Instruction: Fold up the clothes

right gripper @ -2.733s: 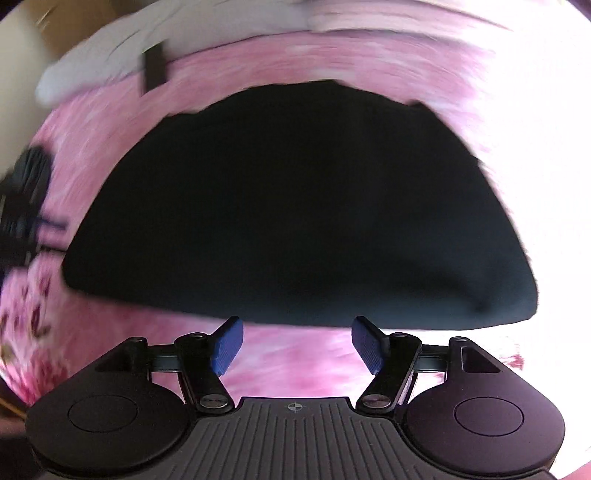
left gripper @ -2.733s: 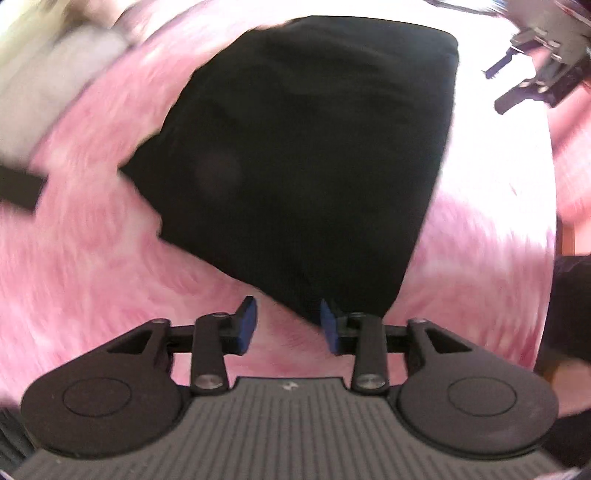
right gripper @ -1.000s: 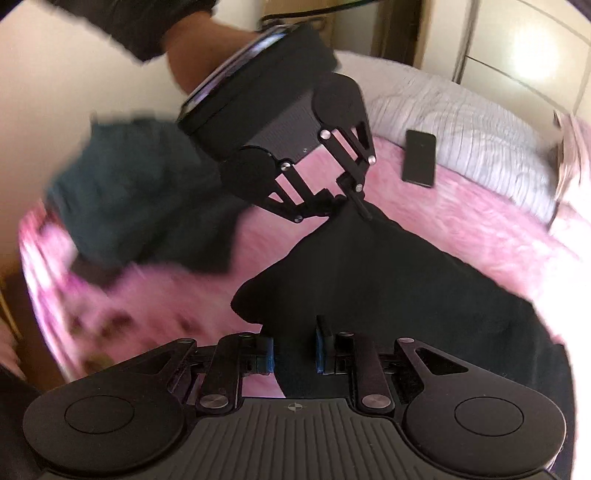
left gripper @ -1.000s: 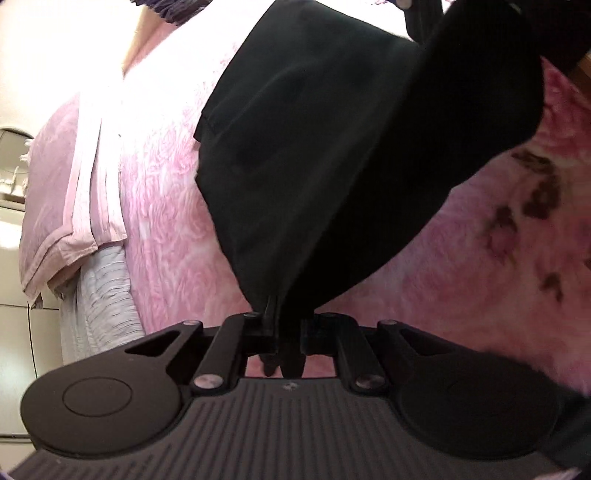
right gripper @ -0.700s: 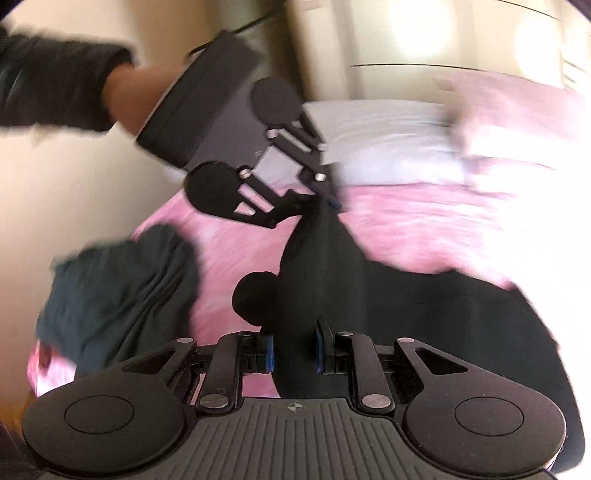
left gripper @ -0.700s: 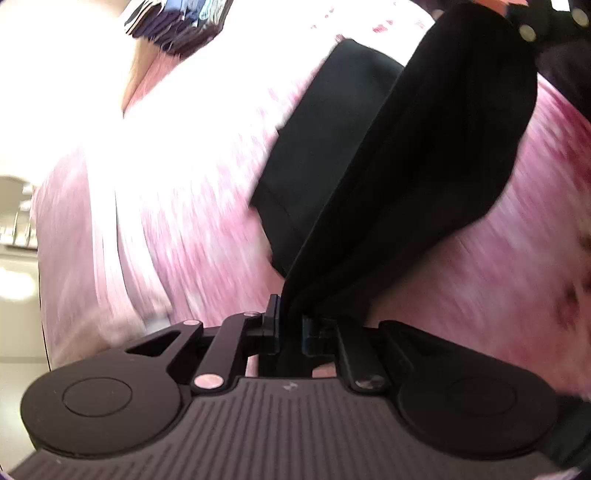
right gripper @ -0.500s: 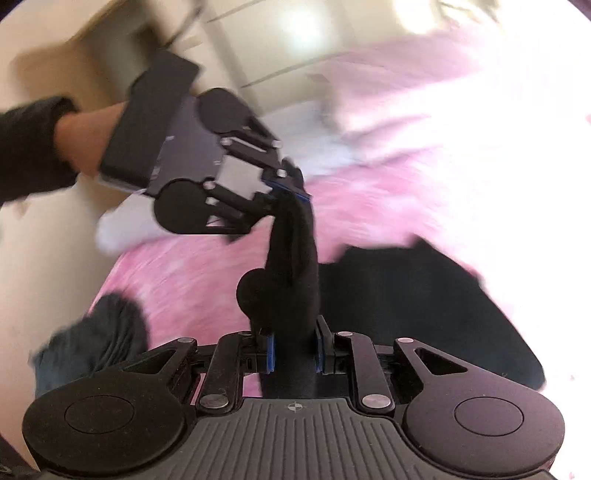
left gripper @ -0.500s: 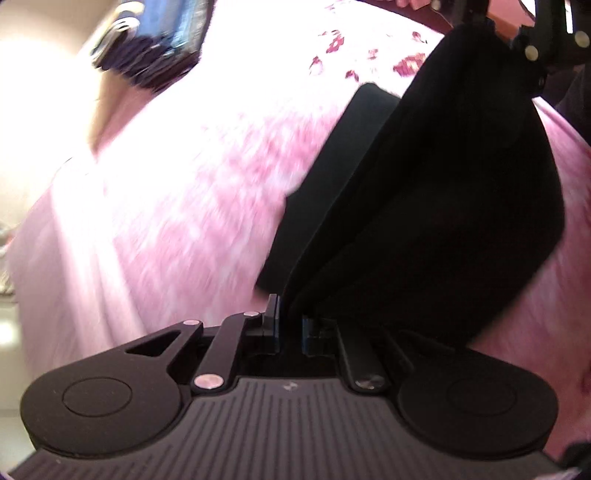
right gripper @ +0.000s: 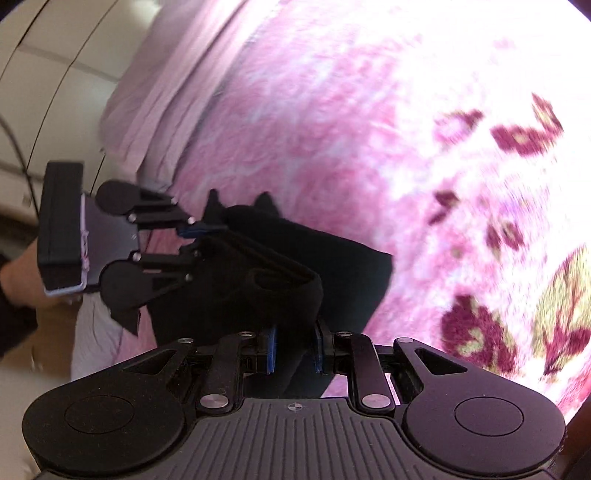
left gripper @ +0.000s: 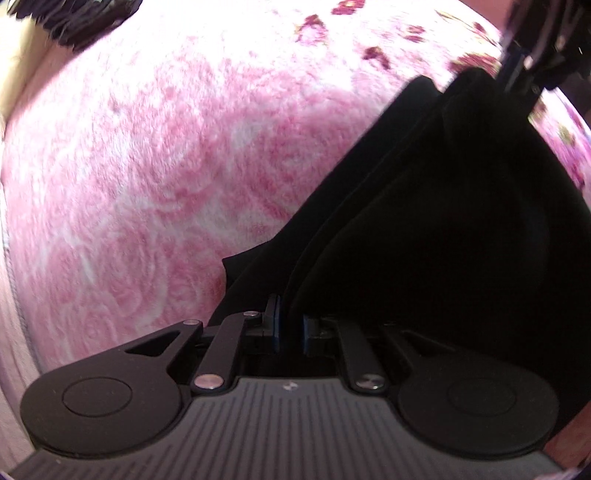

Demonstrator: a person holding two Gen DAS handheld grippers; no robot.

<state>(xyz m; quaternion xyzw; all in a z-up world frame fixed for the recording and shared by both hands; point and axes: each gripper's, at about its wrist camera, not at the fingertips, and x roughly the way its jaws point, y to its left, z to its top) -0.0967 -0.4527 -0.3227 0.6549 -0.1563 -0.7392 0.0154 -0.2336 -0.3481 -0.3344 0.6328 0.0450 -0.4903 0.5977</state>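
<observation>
A black garment (left gripper: 424, 221) hangs folded between my two grippers above a pink rose-patterned blanket (left gripper: 166, 166). My left gripper (left gripper: 290, 328) is shut on one edge of the garment. My right gripper (right gripper: 293, 349) is shut on another edge of the black garment (right gripper: 258, 280). In the right wrist view the left gripper (right gripper: 192, 232) shows at the left, clamped on the cloth. In the left wrist view the right gripper (left gripper: 517, 74) shows at the top right, holding the far edge. The garment's lower part droops toward the blanket.
The blanket (right gripper: 332, 129) has dark red flower prints (right gripper: 472, 332) near its edge. A pale pink pillow (right gripper: 166, 74) lies at the head of the bed. White cabinet doors (right gripper: 44, 74) stand behind. A dark pile of clothes (left gripper: 74, 14) lies at the far corner.
Both grippers closed on the black garment, lifted it off the blanket and swung it across the bed. The garment now hangs doubled between them.
</observation>
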